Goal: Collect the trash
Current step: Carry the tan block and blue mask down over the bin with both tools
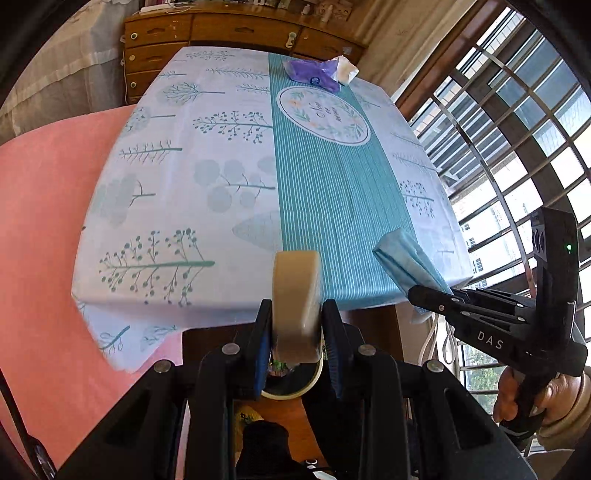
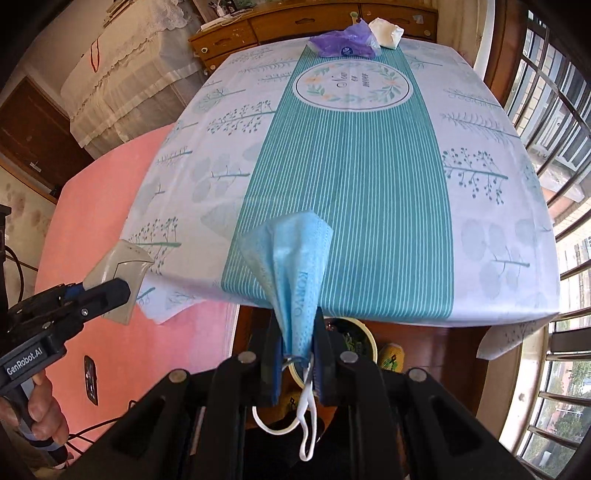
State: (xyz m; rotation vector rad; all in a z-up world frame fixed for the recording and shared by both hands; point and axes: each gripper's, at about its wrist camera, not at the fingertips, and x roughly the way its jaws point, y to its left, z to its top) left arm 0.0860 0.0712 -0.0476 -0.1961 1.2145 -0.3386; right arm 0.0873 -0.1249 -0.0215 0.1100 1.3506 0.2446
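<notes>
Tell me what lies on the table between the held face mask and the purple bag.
Nothing: between the face mask and the purple bag, only bare tablecloth with its printed wreath, clearest in the right wrist view.

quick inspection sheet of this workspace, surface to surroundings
surface: table under a leaf-print cloth with a teal striped runner
job's things: tape roll and blue face mask both held; purple plastic bag and white crumpled paper at the table's far end
clutter: nothing seen
grippers: left gripper shut on the tape roll; right gripper shut on the face mask
cables: dark cable over the pink floor
surroundings: wooden drawer chest, barred window
</notes>
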